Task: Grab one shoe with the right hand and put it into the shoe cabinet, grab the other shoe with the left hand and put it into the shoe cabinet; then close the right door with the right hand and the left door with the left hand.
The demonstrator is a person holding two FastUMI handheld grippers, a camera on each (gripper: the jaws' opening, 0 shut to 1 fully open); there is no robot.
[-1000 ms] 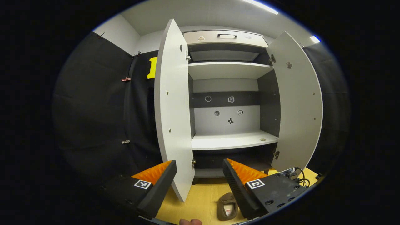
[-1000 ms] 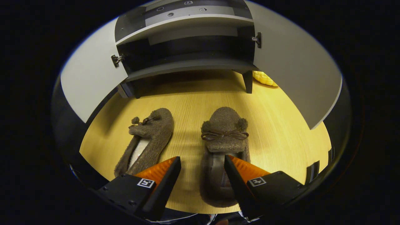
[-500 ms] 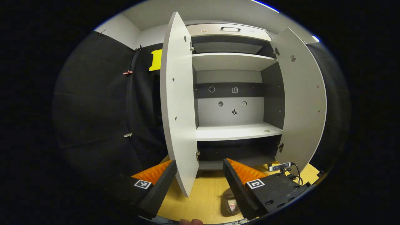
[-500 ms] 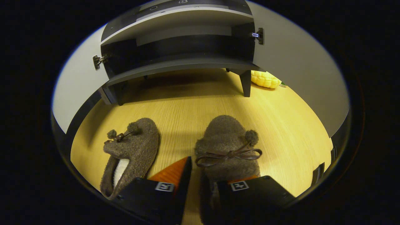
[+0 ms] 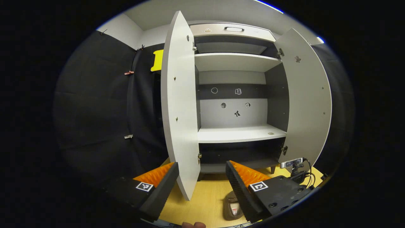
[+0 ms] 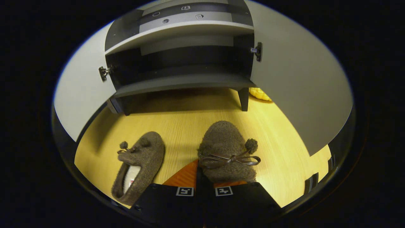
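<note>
Fuzzy brown right shoe (image 6: 226, 152) pinched at its side wall by right gripper (image 6: 204, 185), fingers nearly together; left gripper (image 5: 202, 180) wide, empty. Risk: soft wall slips out on lift; shoe drops short of cabinet (image 6: 183, 84).

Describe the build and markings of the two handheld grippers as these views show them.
In the left gripper view, the left gripper has two wedge-shaped fingers with ribbed inner faces, each mounted on a black block that carries a square black-and-white tag; screws dot the block on the view's right. In the right gripper view, the right gripper has the same black blocks, each bearing a similar square tag.
</note>
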